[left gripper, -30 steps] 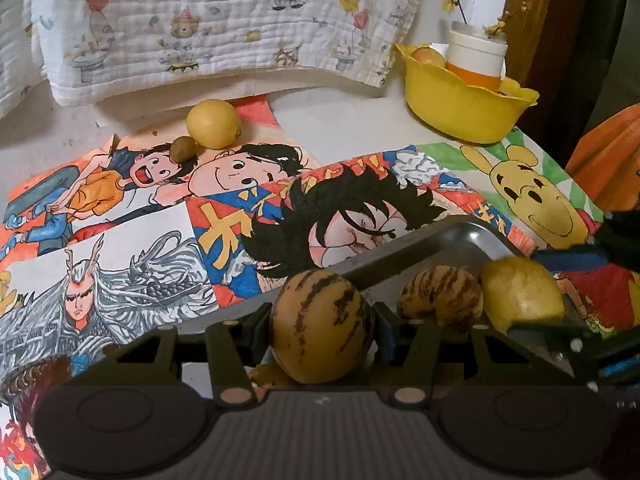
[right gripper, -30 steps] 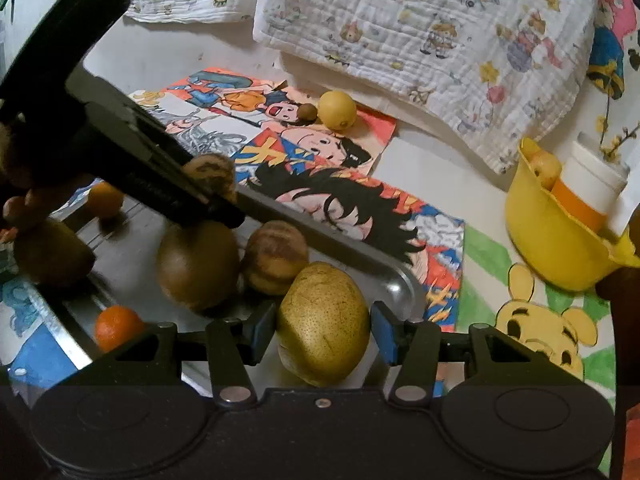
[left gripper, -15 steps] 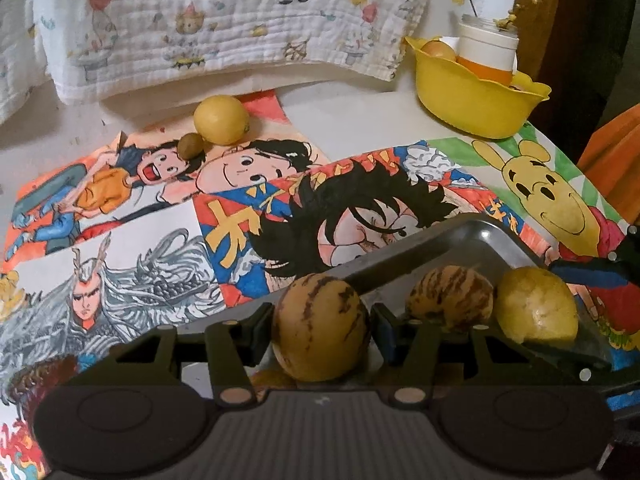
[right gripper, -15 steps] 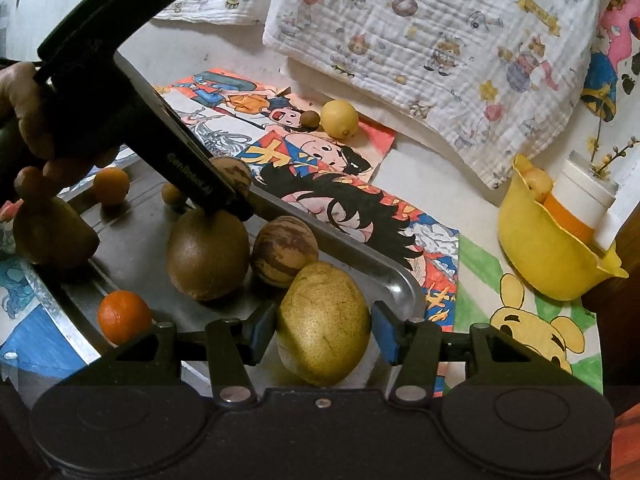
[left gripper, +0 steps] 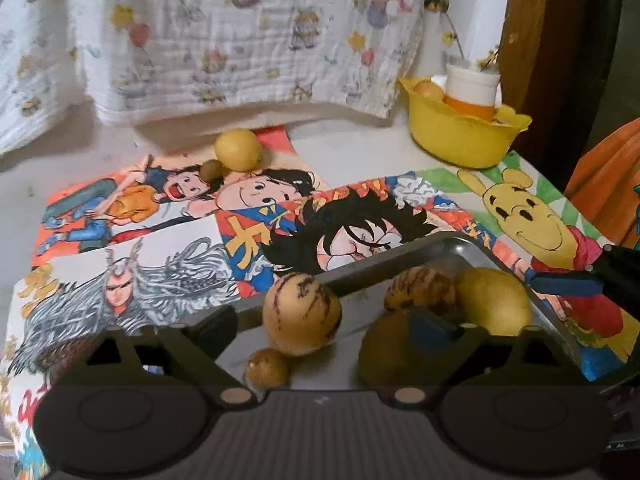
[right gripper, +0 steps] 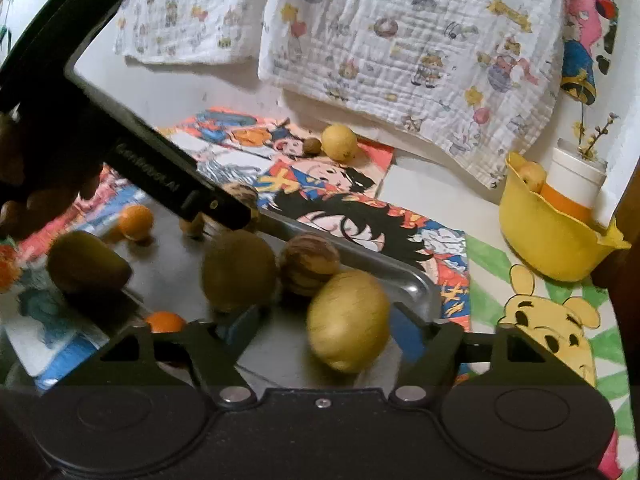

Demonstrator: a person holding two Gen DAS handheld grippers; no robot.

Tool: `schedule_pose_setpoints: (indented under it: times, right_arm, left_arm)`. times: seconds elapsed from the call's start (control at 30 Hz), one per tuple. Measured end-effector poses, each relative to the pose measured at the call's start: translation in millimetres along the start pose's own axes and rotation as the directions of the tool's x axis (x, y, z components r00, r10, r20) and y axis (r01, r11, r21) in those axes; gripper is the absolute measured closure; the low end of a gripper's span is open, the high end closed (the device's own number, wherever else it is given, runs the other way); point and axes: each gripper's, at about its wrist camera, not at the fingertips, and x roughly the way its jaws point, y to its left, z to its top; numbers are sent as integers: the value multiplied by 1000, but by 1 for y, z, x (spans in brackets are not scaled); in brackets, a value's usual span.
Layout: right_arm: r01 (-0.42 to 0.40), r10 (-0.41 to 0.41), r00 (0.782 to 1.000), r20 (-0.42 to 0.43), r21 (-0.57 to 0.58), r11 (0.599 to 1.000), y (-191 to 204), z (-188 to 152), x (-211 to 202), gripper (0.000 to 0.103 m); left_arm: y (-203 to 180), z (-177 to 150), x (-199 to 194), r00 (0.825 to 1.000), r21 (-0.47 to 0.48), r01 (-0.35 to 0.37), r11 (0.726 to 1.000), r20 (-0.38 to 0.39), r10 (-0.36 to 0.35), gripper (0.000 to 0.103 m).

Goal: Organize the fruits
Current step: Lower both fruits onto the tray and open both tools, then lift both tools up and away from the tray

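In the left wrist view my left gripper (left gripper: pixel 324 328) is opening, its jaws wide apart. A round striped melon (left gripper: pixel 302 314) rests on the metal tray (left gripper: pixel 400 256) between them, touched by neither pad. A small brown fruit (left gripper: pixel 266 368) lies just in front of it. In the right wrist view my right gripper (right gripper: pixel 326 334) is opening too. A yellow pear (right gripper: pixel 348 320), blurred, lies between its jaws near the tray (right gripper: pixel 416 292) corner, free of the pads. The left gripper (right gripper: pixel 236 216) reaches in from the upper left, held by a hand (right gripper: pixel 24 184).
The tray also holds a second striped fruit (right gripper: pixel 310 264), a brown round fruit (right gripper: pixel 238 268), a brown pear (right gripper: pixel 86 262) and two oranges (right gripper: pixel 136 222). A lemon (left gripper: pixel 238 150) and a small brown fruit (left gripper: pixel 212 170) lie on the cartoon mat. A yellow bowl (left gripper: pixel 460 136) stands far right.
Both grippers' jaws have spread apart and let go of the striped melon and the yellow pear, which now rest in the tray. The left gripper has drawn back and risen a little.
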Motion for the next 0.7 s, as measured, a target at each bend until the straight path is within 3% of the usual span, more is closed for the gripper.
schedule_pose_setpoints:
  times: [0.27,0.7]
  right_arm:
    - [-14,9,996,92,52,999,18,-12,-30,7]
    - [14,-17,989,147,24,1000,56,-38,-71,1]
  left_arm:
    - [-6,-29,-40,994,-14,-6,1000,105,8,1]
    - [-10,-88,-99,973,-9,-6,1000,230,7,1]
